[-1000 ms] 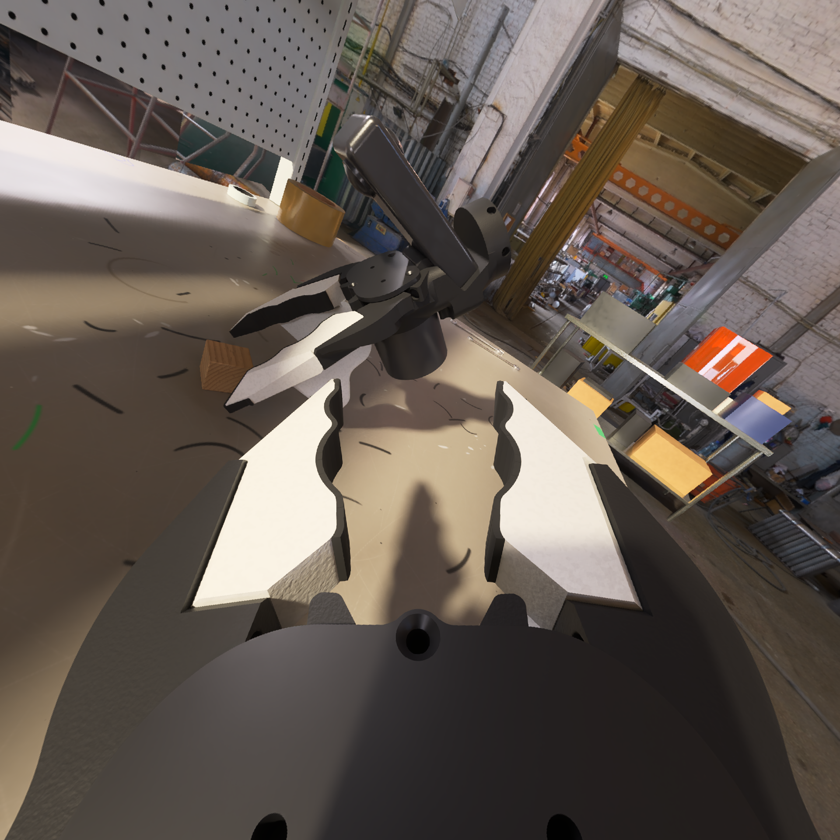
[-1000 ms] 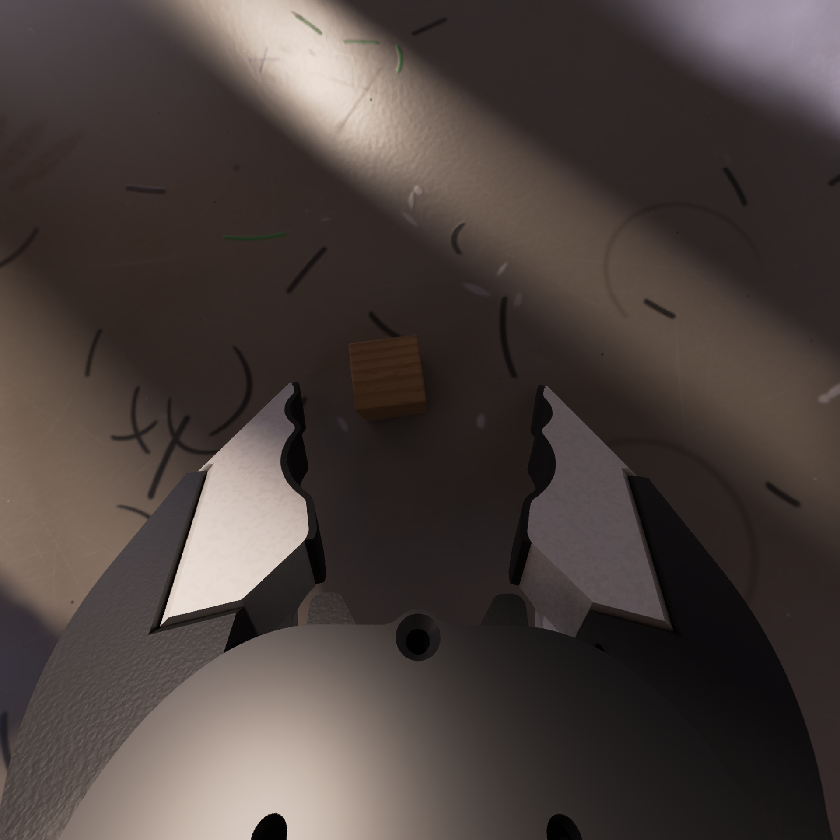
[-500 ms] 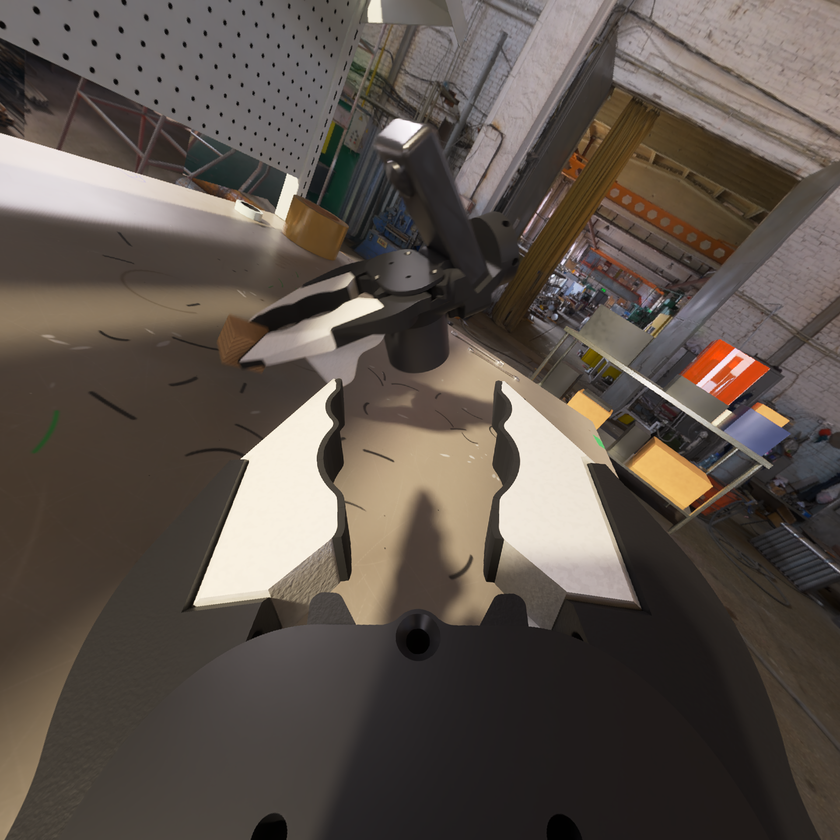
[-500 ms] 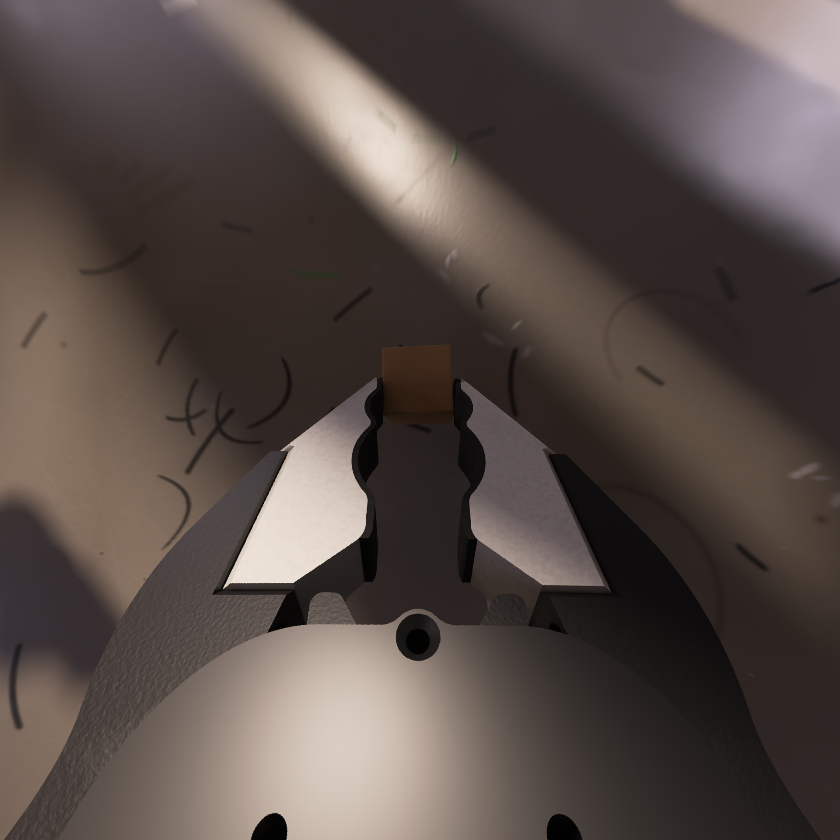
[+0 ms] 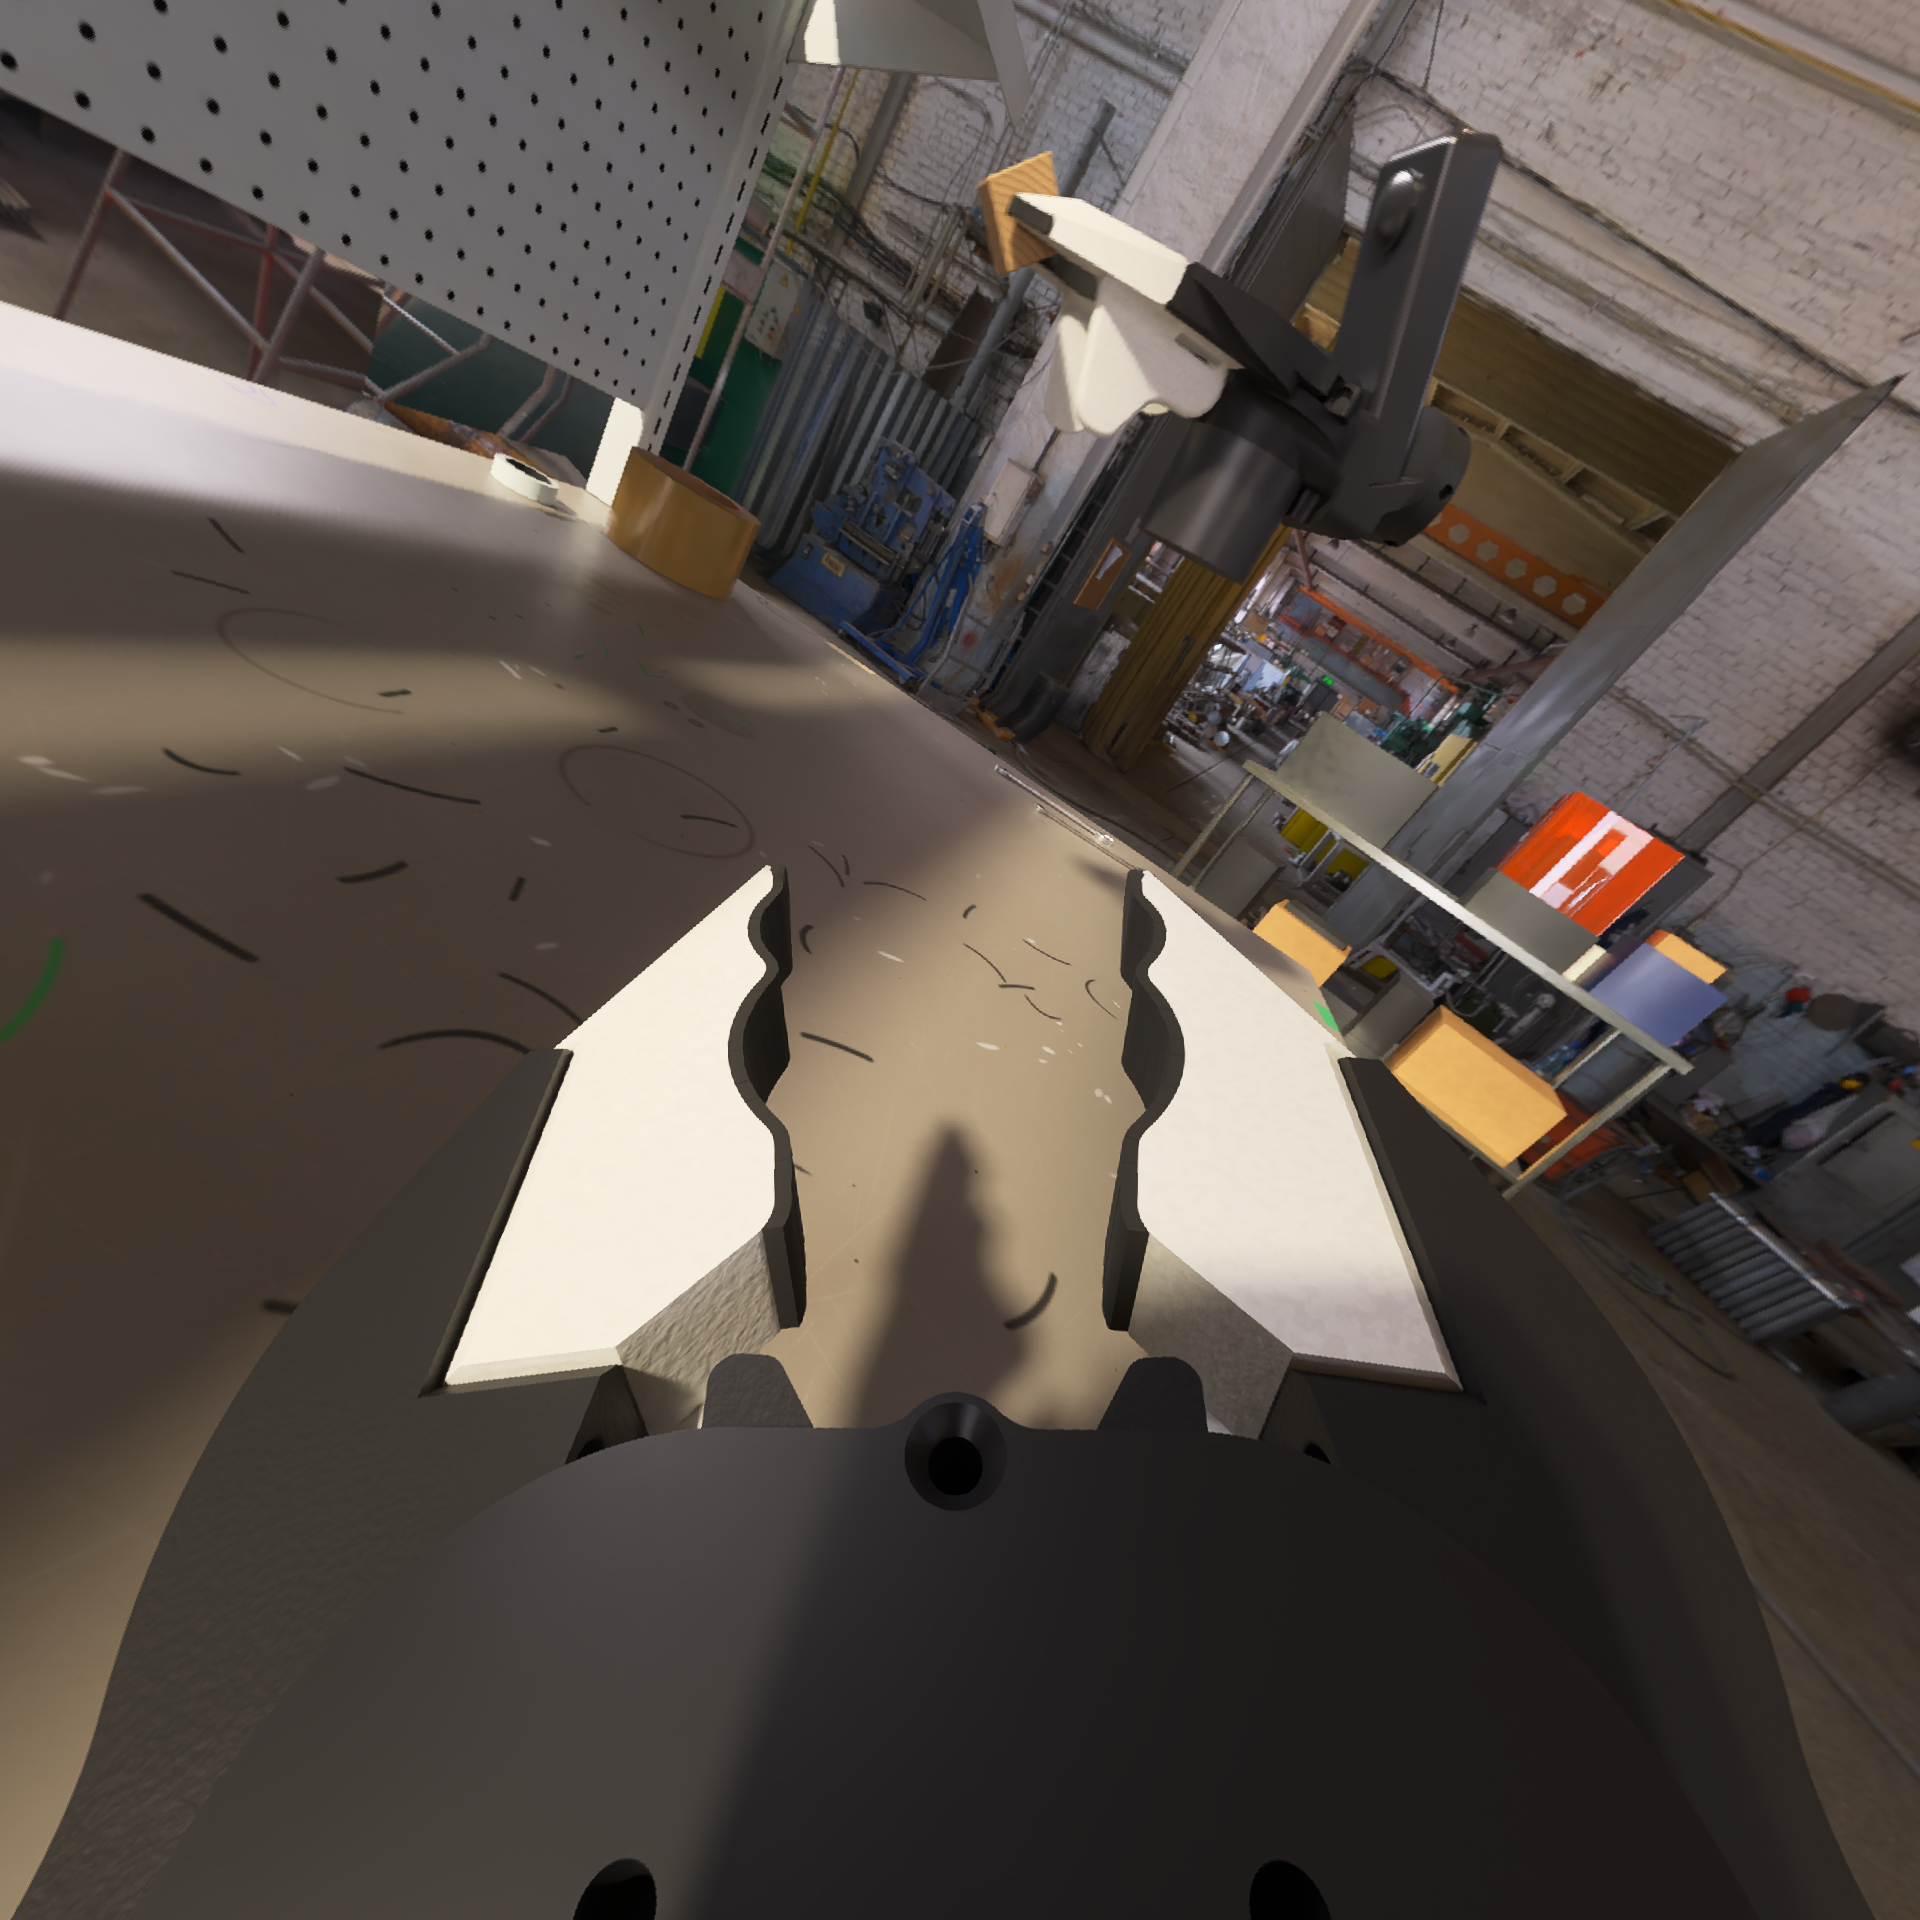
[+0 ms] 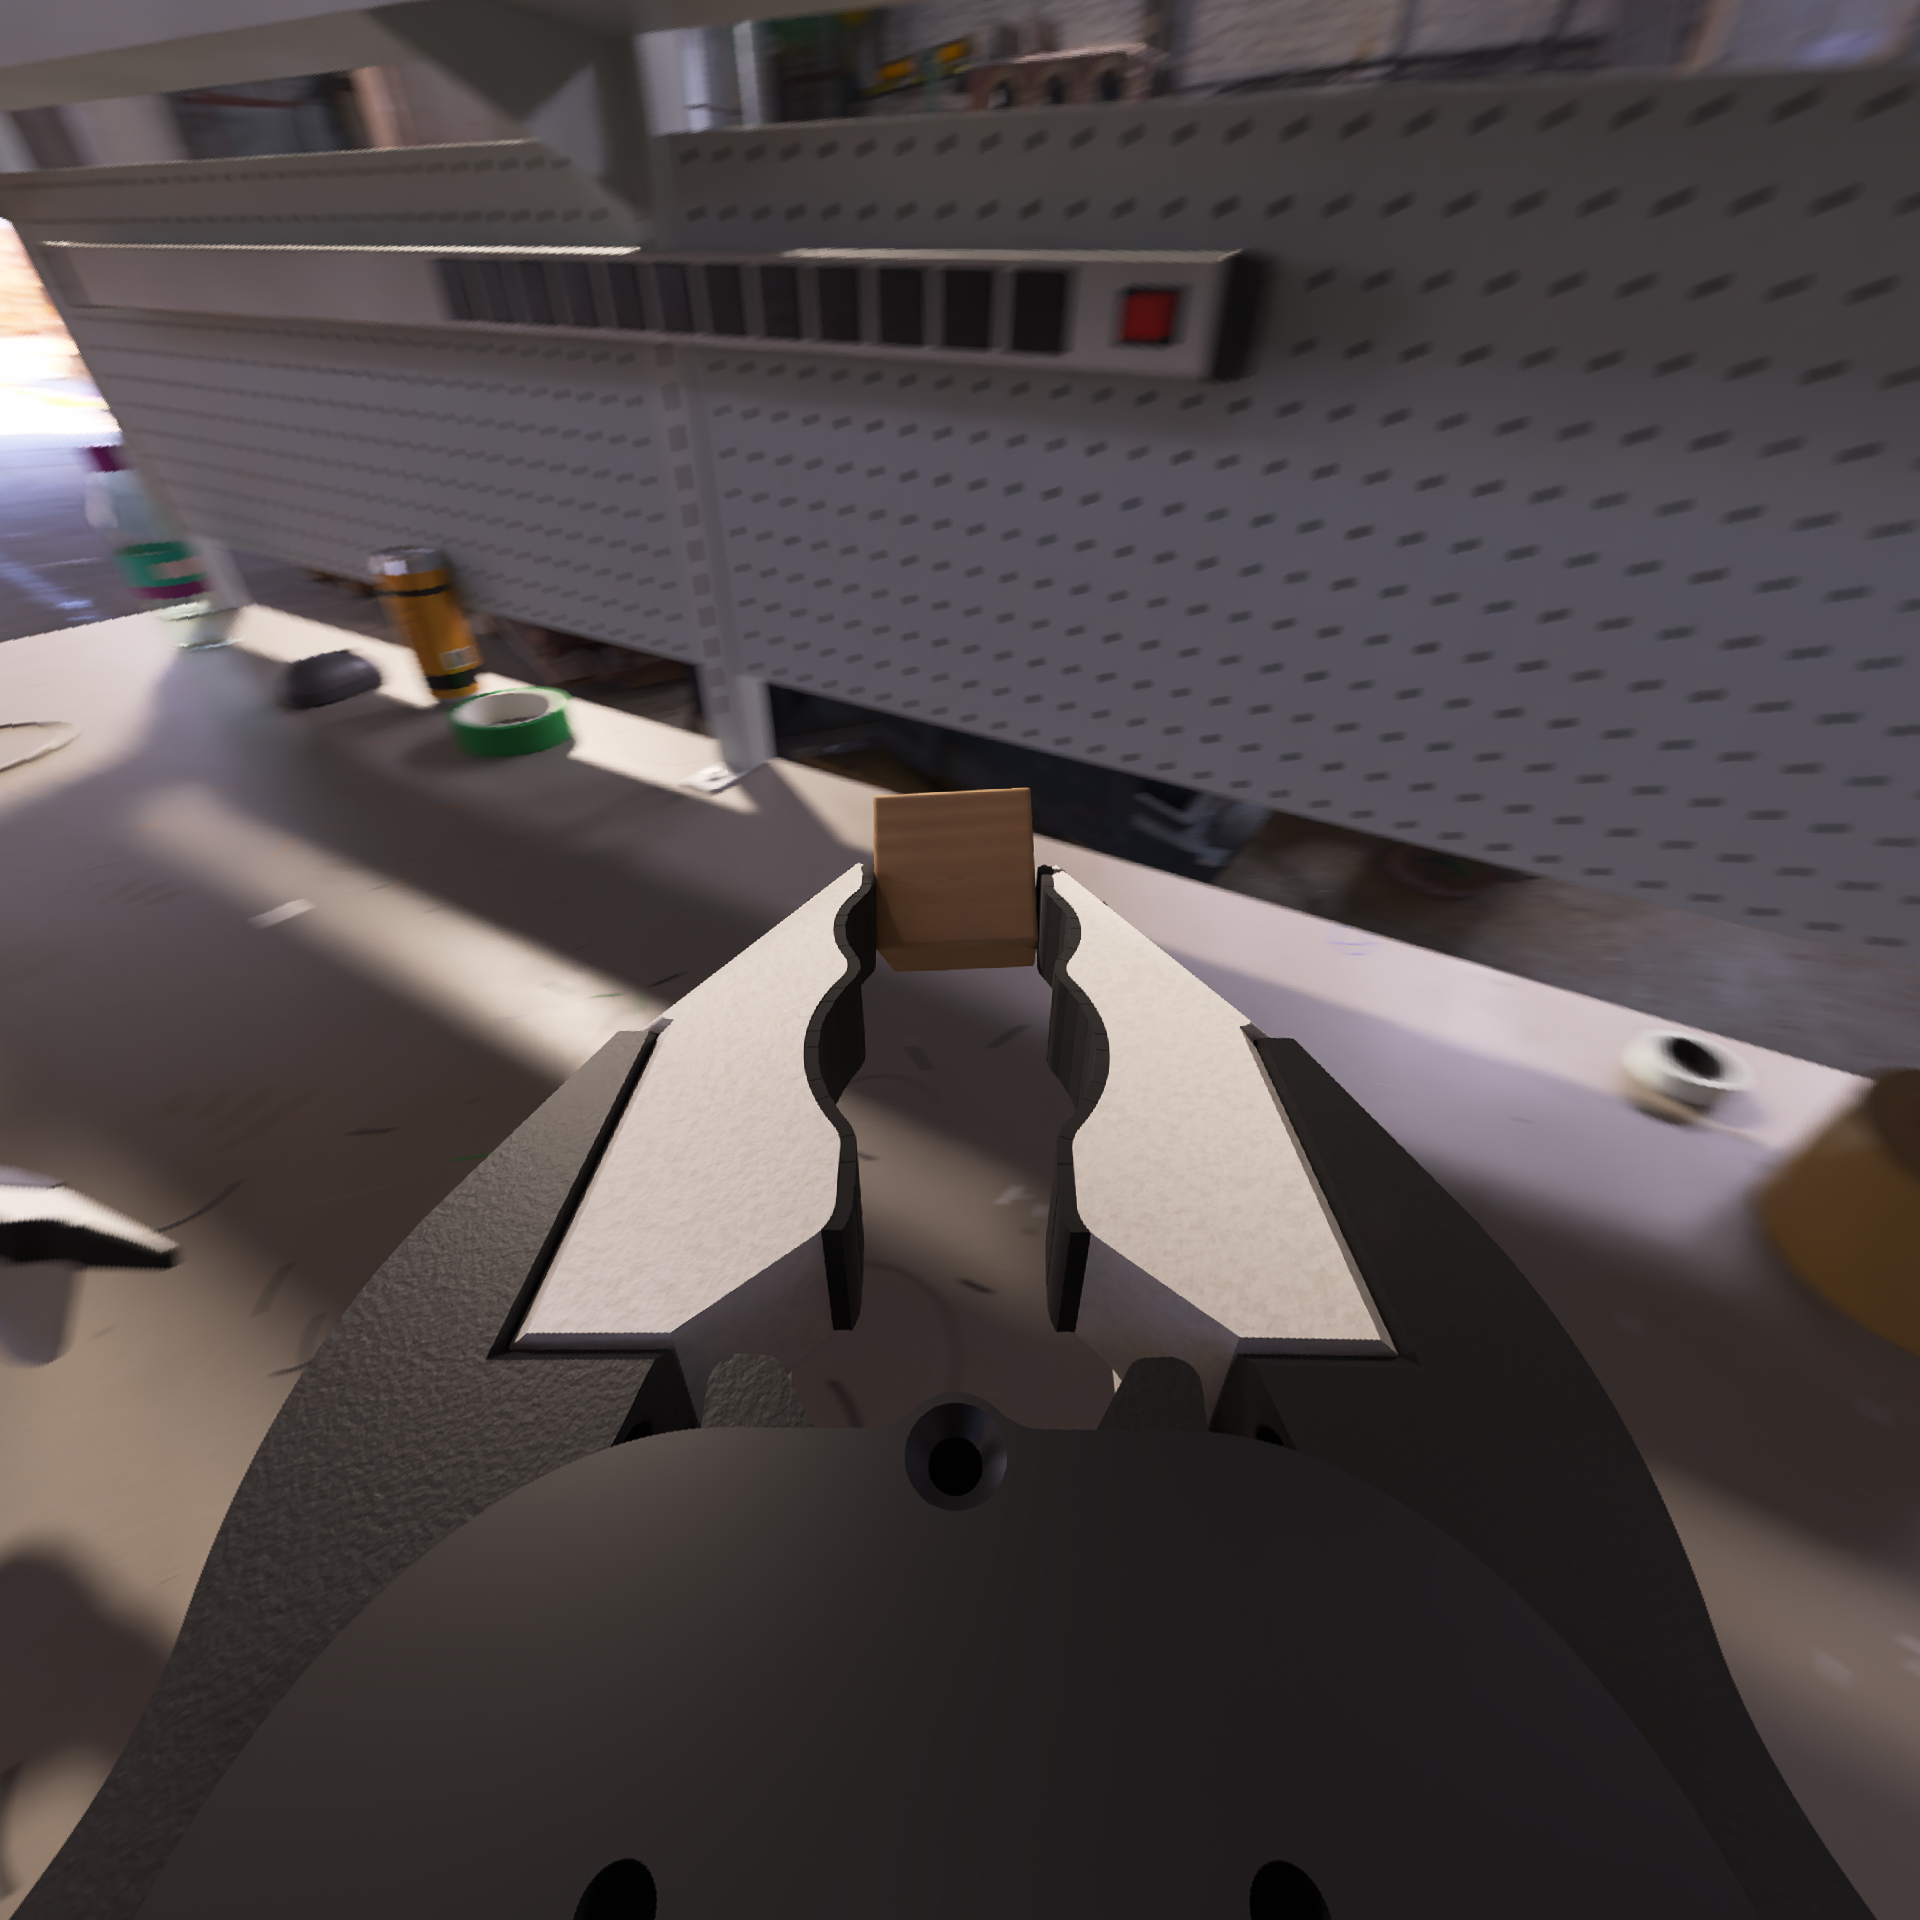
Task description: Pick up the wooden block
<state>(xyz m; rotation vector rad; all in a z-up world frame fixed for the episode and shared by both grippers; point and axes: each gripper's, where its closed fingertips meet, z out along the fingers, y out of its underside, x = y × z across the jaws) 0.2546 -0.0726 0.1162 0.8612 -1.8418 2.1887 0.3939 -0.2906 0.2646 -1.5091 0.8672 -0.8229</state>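
The wooden block (image 6: pixel 954 878) is a small tan cube clamped between the fingertips of my right gripper (image 6: pixel 954 894), held well above the table. In the left wrist view the right gripper (image 5: pixel 1023 223) hangs high at the upper middle with the block (image 5: pixel 1013 218) at its tips. My left gripper (image 5: pixel 954 904) is open and empty, low over the beige table (image 5: pixel 312 831), with only the marked tabletop between its fingers.
A brown tape roll (image 5: pixel 681 530) and a small white roll (image 5: pixel 523 478) stand at the table's far edge under a white pegboard (image 5: pixel 416 156). The right wrist view shows a green tape roll (image 6: pixel 511 720), a yellow can (image 6: pixel 428 621), a power strip (image 6: pixel 831 312) and the left gripper's fingertip (image 6: pixel 73 1231).
The right gripper closed on the block on the table, then lifted it high and tilted up toward the pegboard. The left gripper stayed open and barely moved.
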